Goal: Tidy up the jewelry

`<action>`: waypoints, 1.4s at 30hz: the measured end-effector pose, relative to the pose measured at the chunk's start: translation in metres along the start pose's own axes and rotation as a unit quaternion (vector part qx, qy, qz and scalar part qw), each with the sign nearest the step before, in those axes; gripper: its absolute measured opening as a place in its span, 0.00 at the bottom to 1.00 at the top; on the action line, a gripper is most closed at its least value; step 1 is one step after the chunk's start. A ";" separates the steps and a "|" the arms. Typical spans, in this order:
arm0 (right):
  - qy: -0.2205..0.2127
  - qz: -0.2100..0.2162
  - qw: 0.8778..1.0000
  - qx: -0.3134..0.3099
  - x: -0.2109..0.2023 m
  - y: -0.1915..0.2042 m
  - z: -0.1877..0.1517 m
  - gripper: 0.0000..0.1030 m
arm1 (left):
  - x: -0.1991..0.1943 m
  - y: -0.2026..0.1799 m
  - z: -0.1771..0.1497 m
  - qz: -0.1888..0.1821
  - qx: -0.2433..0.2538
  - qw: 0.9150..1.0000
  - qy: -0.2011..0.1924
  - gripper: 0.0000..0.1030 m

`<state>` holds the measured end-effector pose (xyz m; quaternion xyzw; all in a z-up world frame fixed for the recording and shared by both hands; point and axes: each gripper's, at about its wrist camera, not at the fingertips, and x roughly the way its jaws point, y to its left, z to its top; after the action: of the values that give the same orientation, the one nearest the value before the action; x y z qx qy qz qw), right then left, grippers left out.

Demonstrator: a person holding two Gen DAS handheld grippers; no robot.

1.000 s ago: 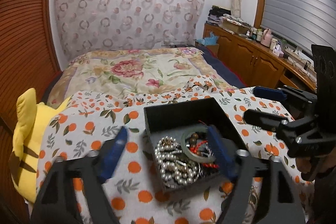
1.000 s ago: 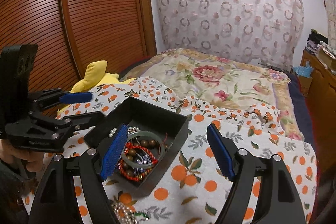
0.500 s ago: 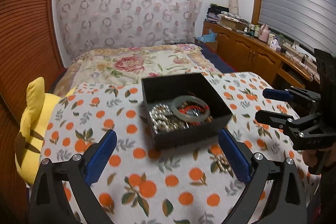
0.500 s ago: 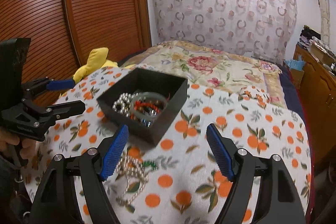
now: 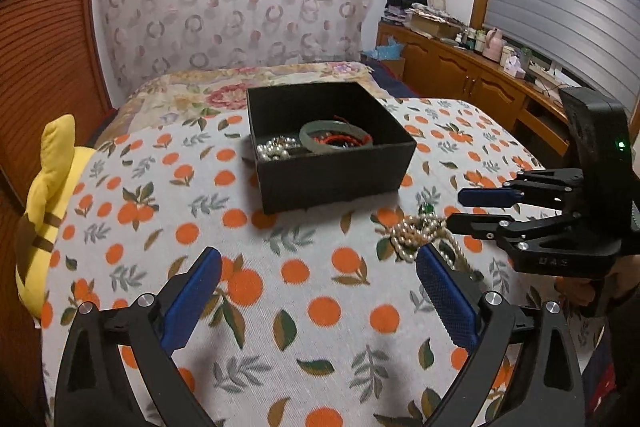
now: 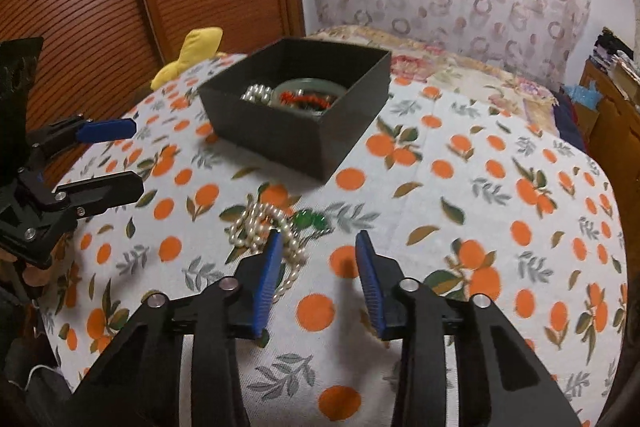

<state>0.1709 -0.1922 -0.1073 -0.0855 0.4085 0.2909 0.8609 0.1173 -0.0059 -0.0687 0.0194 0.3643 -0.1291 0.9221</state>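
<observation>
at the far left a yellow plush toy [image 5: 44,203] sits tucked against the edge of the bed, off the orange-and-leaf printed cloth [image 5: 320,307], likely just pushed out of the way of the work area. the left gripper [image 5: 318,291] hangs low over a bare stretch of that cloth with its blue pads spread wide and nothing between them, so it looks parked and ready rather than busy. further along, the open black cardboard box [image 5: 332,183] stands in the middle of the cloth, lidless so pieces can be dropped in from above; a string of white pearls [image 5: 274,151], a pale green jade bangle [image 5: 336,135] and a red beaded bracelet [image 5: 340,141] already lie inside. to the right of the box, in front of its near corner, a tangled cream pearl necklace [image 6: 266,227] with a small green bead cluster [image 6: 308,219] lies loose on the cloth: the piece still to be put away. the right gripper [image 6: 318,277] is angled down beside it, its jaws having just been closing, though a gap remains and nothing is caught; one pad tip overlaps the strands, and i cannot tell if it touches them.
</observation>
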 end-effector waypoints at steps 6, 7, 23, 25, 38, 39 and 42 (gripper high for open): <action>0.011 0.016 1.000 -0.002 0.010 0.005 0.003 0.34 | -0.005 0.000 -0.006 -0.004 -0.006 1.000 -0.002 0.91; 0.012 0.016 1.000 -0.003 0.012 0.006 0.004 0.34 | -0.005 0.000 -0.006 -0.004 -0.007 1.000 -0.002 0.91; -0.057 0.042 0.997 -0.006 -0.039 0.007 0.015 0.05 | -0.005 -0.001 -0.012 -0.009 -0.011 1.000 -0.003 0.91; -0.068 0.040 0.997 -0.009 -0.048 0.008 0.019 0.05 | -0.005 -0.002 -0.012 -0.012 -0.013 1.000 -0.003 0.91; -0.140 0.030 0.989 -0.027 -0.111 0.020 0.034 0.05 | -0.003 -0.012 -0.010 -0.015 -0.007 1.000 0.002 0.91; -0.146 0.029 0.988 -0.028 -0.116 0.020 0.035 0.05 | -0.003 -0.012 -0.009 -0.016 -0.007 1.000 0.002 0.91; -0.160 0.024 0.986 -0.030 -0.132 0.020 0.037 0.05 | -0.002 -0.013 -0.008 -0.018 -0.007 1.000 0.001 0.91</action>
<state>0.1177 -0.2183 0.0183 -0.0540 0.2584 0.3339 0.9049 0.1070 -0.0169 -0.0723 0.0070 0.3667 -0.1430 0.9193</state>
